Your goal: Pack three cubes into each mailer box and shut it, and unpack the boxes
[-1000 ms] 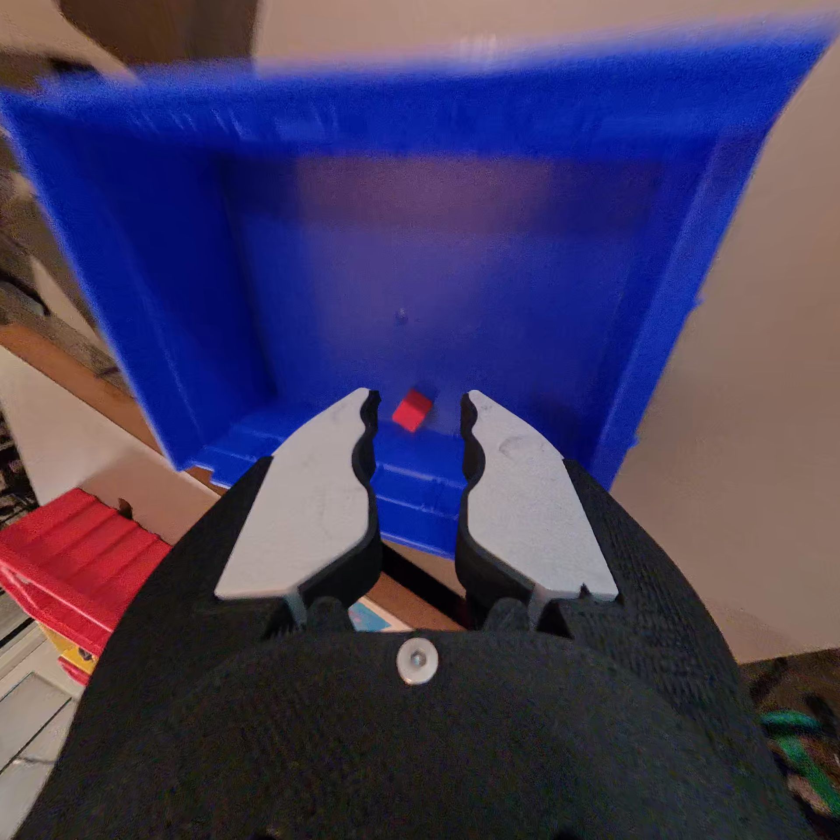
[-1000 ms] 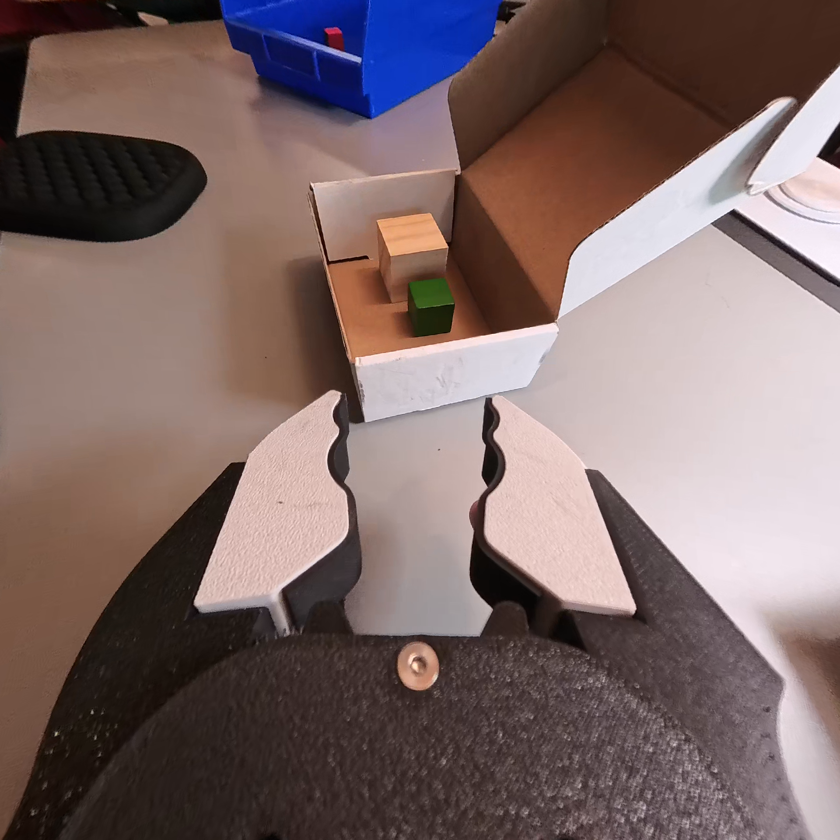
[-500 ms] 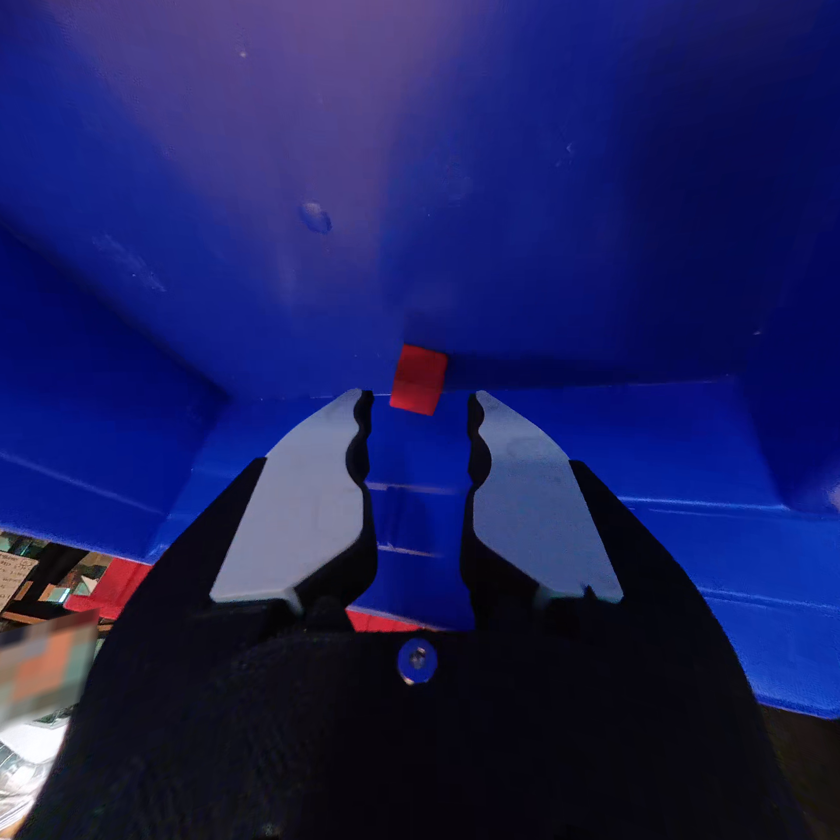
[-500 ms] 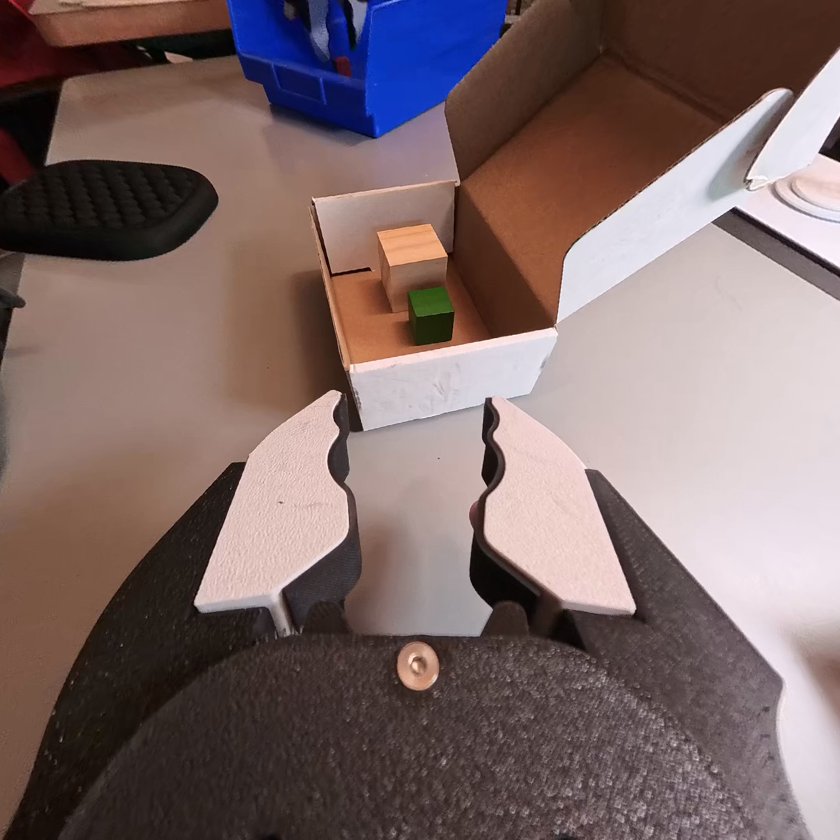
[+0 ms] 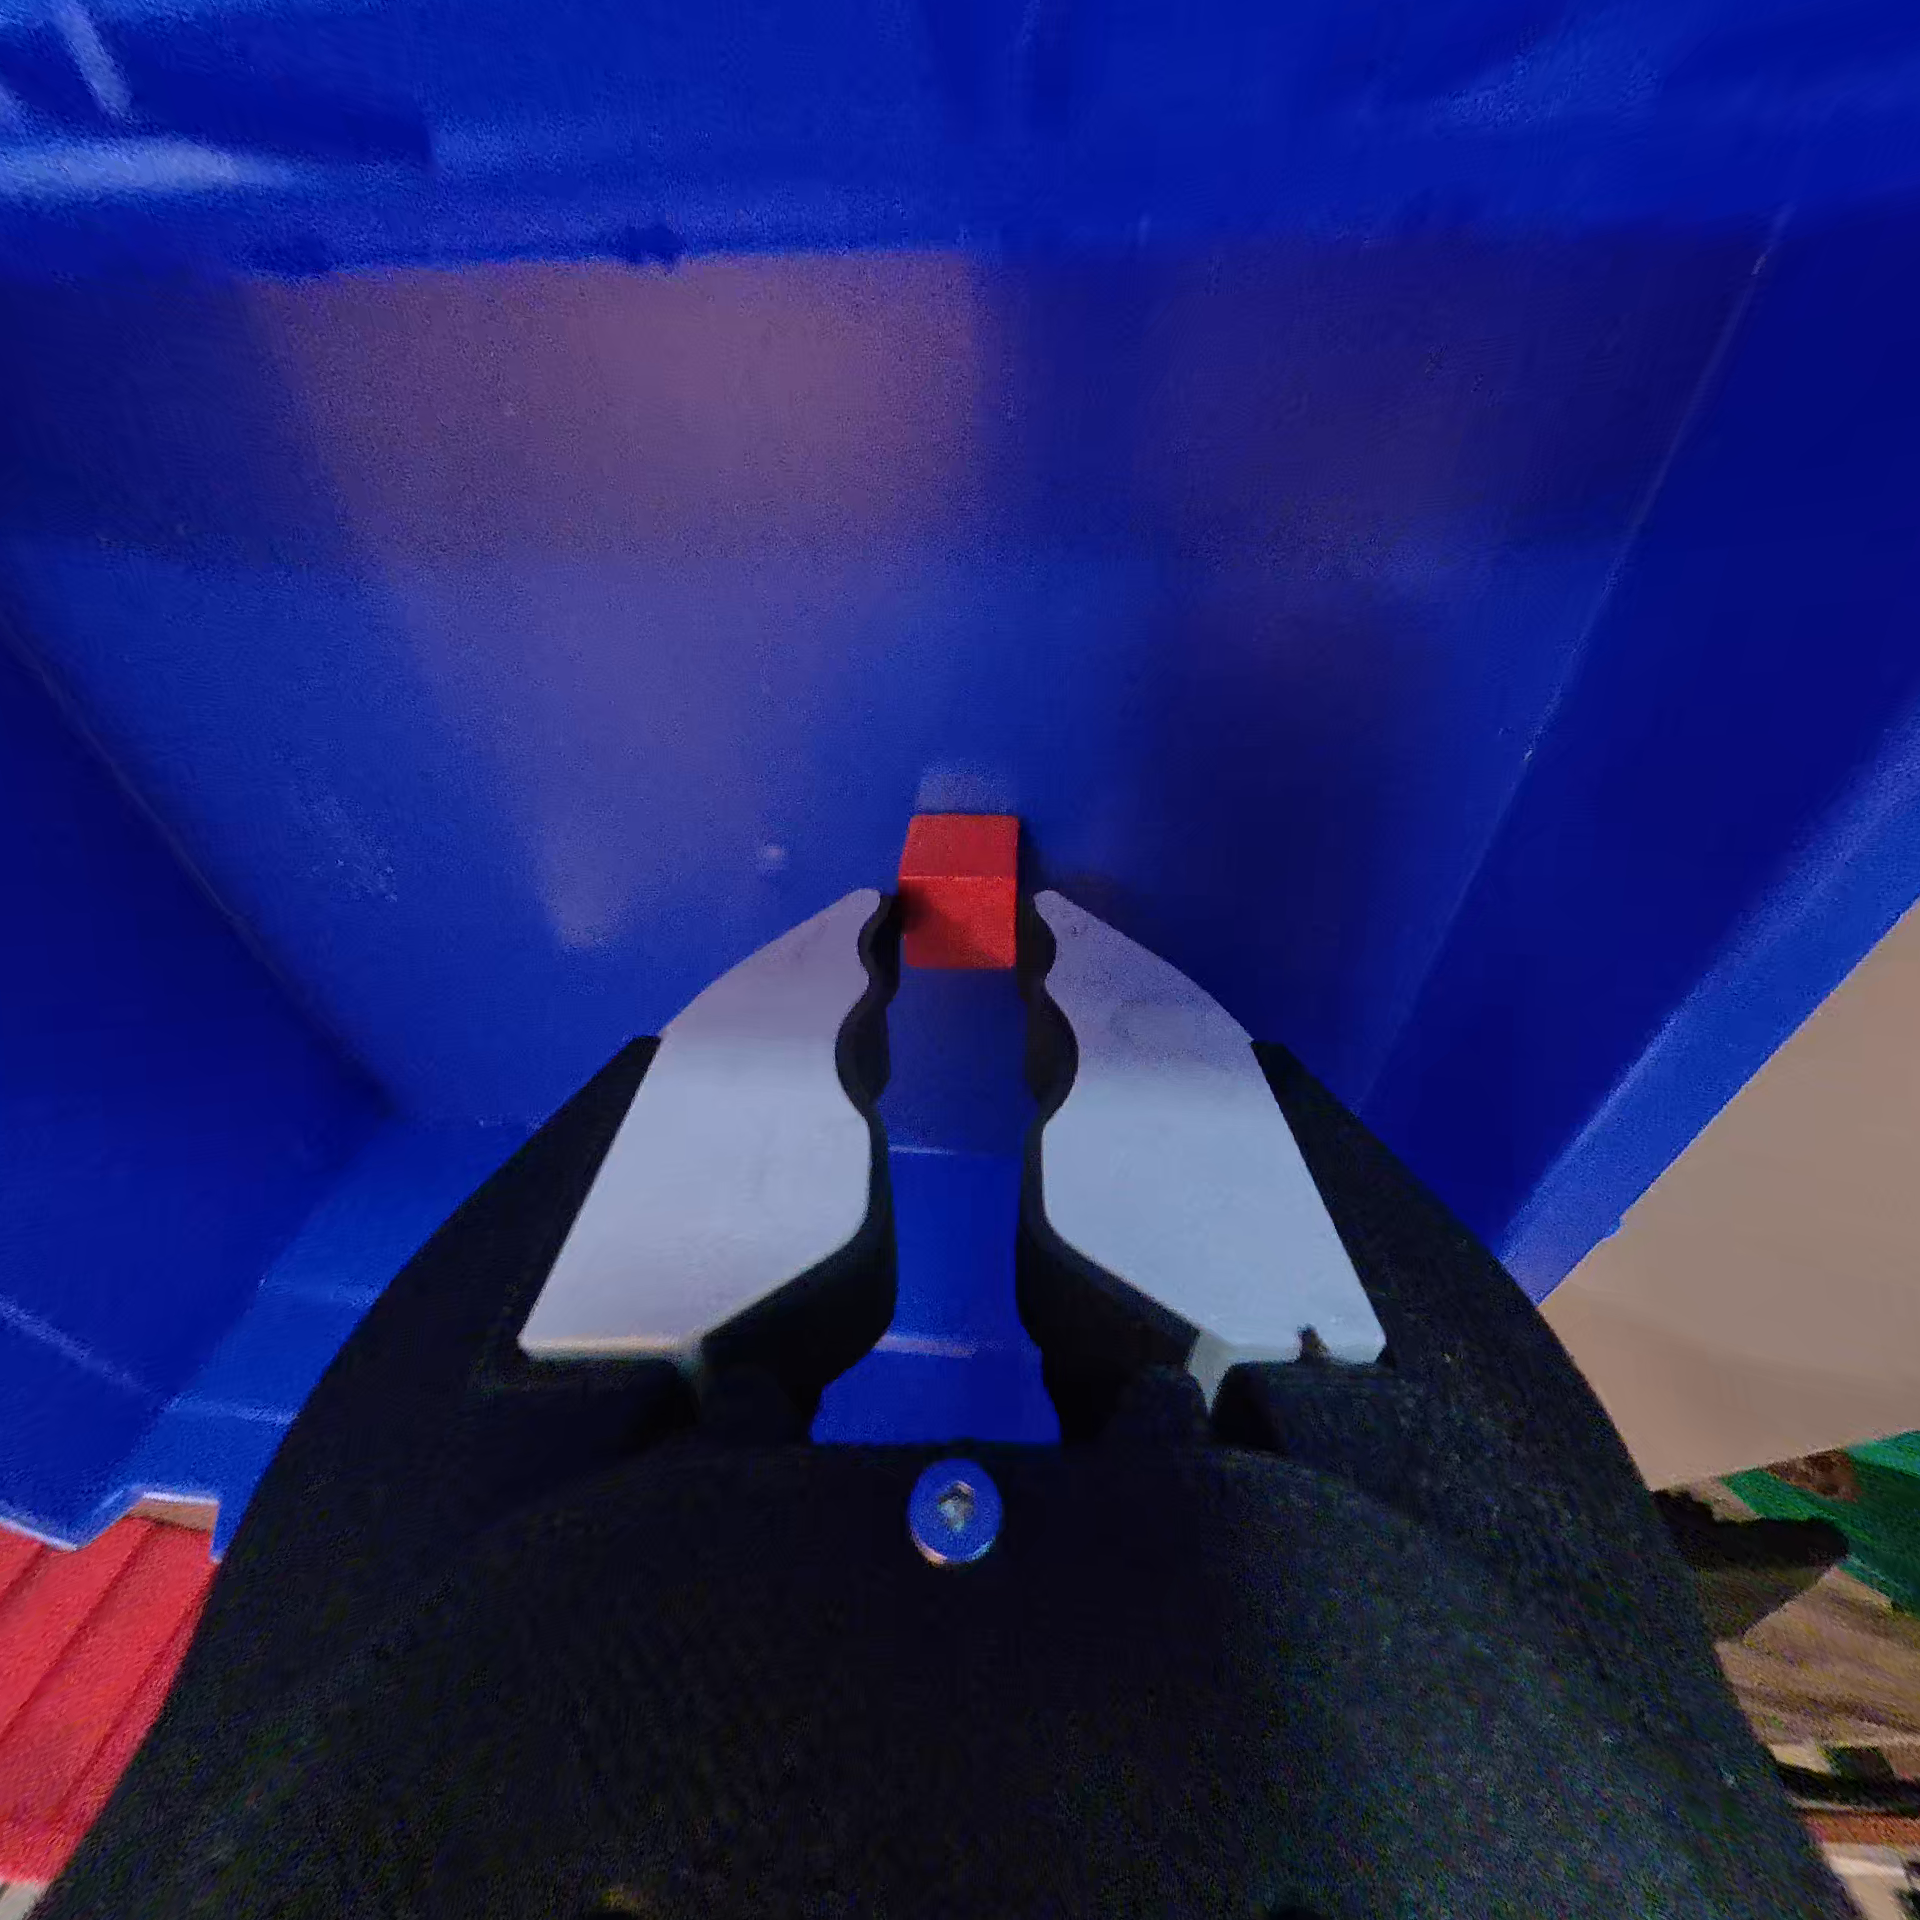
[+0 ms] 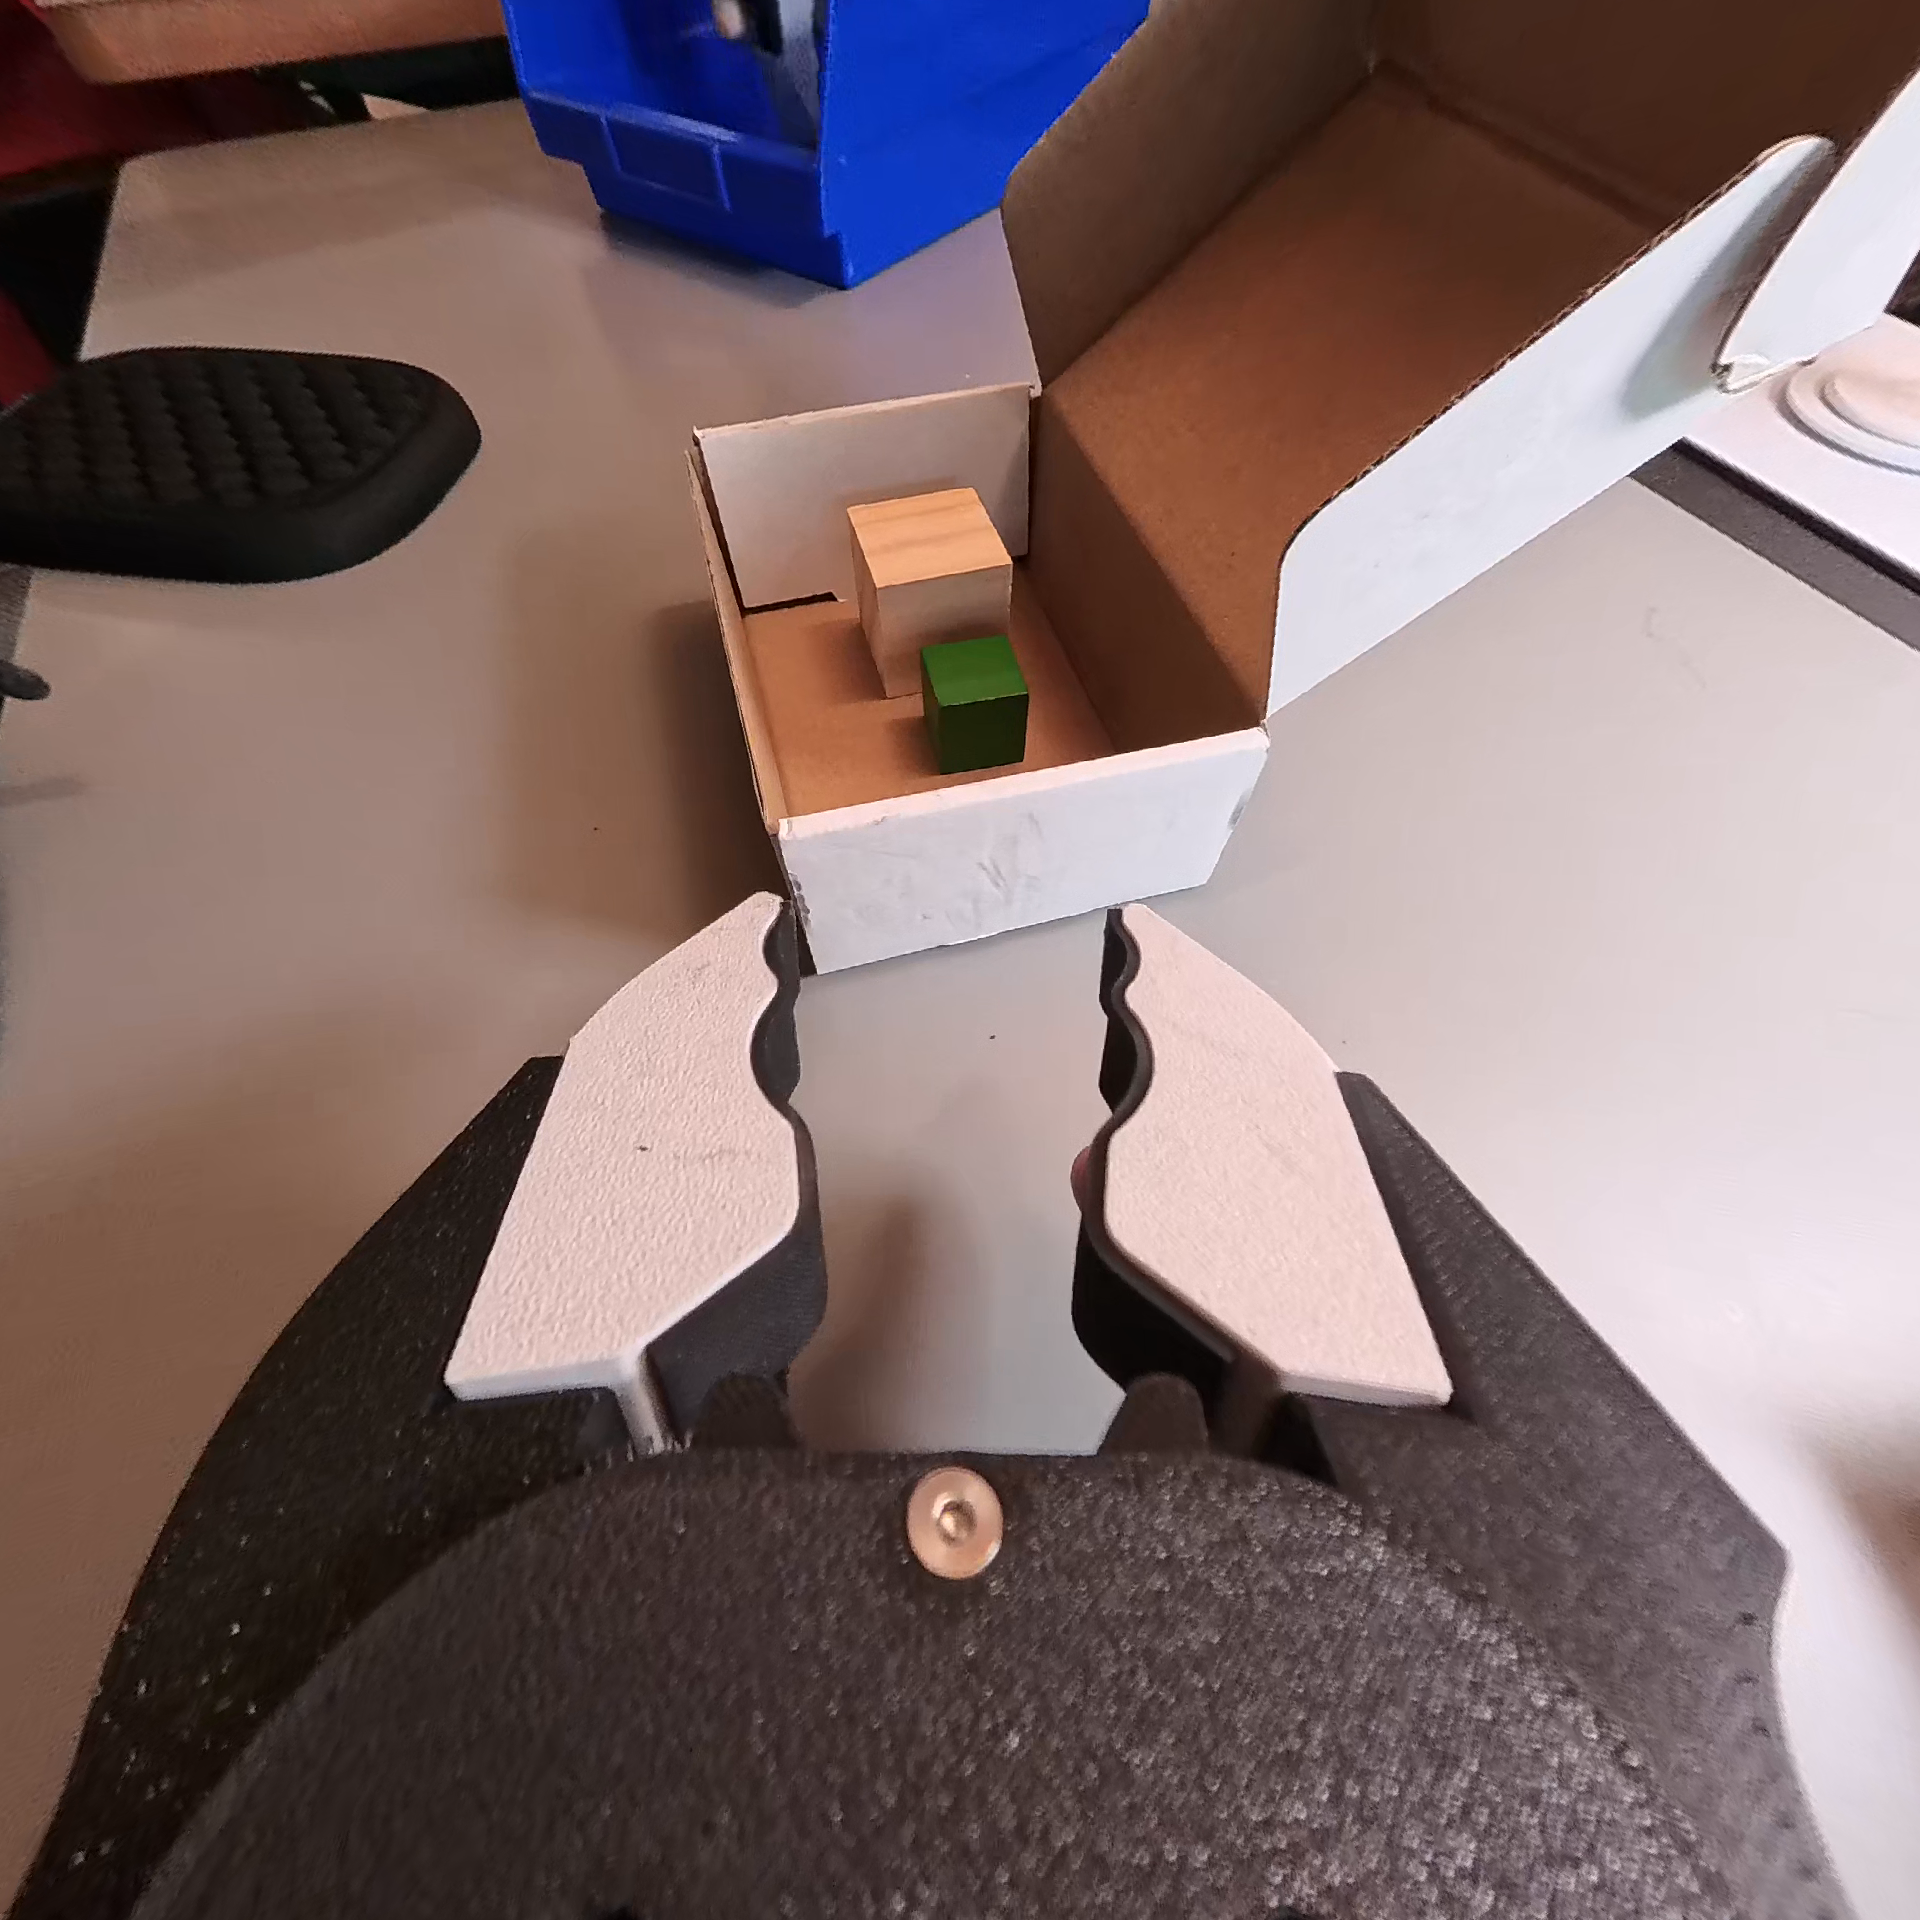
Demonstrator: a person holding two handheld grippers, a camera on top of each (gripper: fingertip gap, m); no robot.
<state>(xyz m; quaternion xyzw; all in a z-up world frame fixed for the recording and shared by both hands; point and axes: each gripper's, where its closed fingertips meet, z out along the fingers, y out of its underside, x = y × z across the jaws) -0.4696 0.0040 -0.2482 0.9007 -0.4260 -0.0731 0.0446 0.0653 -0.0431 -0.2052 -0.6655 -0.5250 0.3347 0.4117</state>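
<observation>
Now the left claw (image 5: pixel 957 920), inside the blue bin (image 5: pixel 623 582), pinches the red cube (image 5: pixel 957 894) at its tips (right claw (image 6: pixel 948 940) waits wide open).

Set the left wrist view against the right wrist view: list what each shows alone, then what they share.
Left wrist view only: the small red cube on the bin floor, sitting between the tips of the left gripper, whose jaws flank it closely; contact cannot be told.

Right wrist view only: the open white cardboard mailer box, lid up, holding a pale wooden cube and a small green cube; the open right gripper near the box's front wall; a black textured pad on the grey table.

Both: the blue plastic bin.
</observation>
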